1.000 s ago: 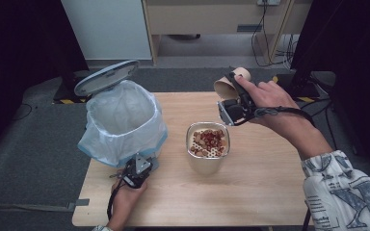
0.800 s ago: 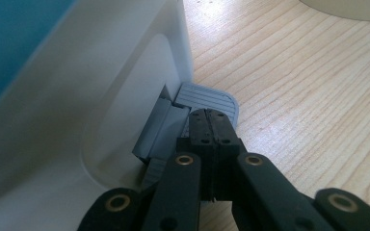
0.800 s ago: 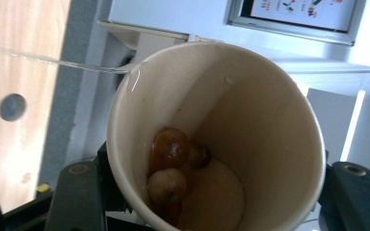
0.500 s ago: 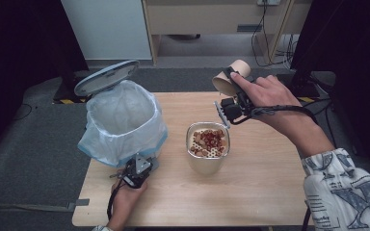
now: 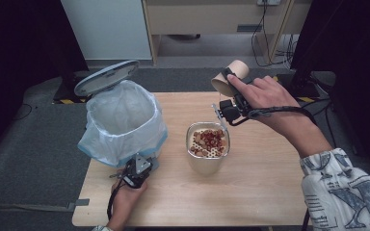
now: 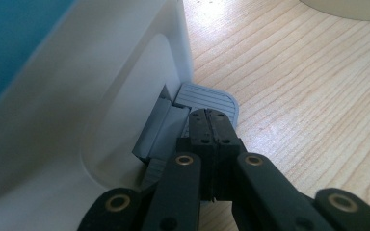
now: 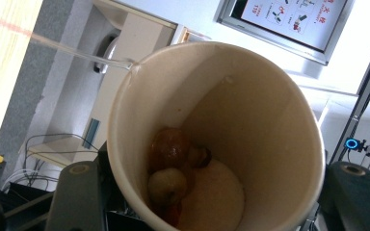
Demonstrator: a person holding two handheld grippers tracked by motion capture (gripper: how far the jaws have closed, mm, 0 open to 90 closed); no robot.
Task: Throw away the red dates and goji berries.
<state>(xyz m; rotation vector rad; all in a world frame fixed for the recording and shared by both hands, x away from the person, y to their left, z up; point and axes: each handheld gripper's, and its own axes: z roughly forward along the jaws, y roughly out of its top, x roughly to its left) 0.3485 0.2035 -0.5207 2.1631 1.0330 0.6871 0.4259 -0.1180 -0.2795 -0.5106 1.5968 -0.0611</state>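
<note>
My right gripper [image 5: 225, 90] is shut on a tan paper cup [image 5: 232, 74], held tipped on its side above the table's far edge, mouth toward the beige container [image 5: 203, 166]. In the right gripper view a few wet food pieces [image 7: 168, 163] cling deep inside the cup, and a thin stream of liquid [image 7: 72, 50] runs off the rim. The container's strainer insert holds red and brown food bits [image 5: 209, 140]. My left gripper [image 5: 141, 167] is shut, and its tips [image 6: 211, 119] rest on the grey pedal [image 6: 214, 98] at the foot of the white bin [image 5: 120, 120].
The bin's lid [image 5: 106, 77] stands raised at the back, and a clear plastic liner hangs over its rim. The wooden table [image 5: 270, 192] has bare room at the front right. A person's patterned sleeve [image 5: 347, 192] comes in at the lower right.
The right hand has tipped the cup a little further, and its base has risen slightly. The left gripper stays on the pedal.
</note>
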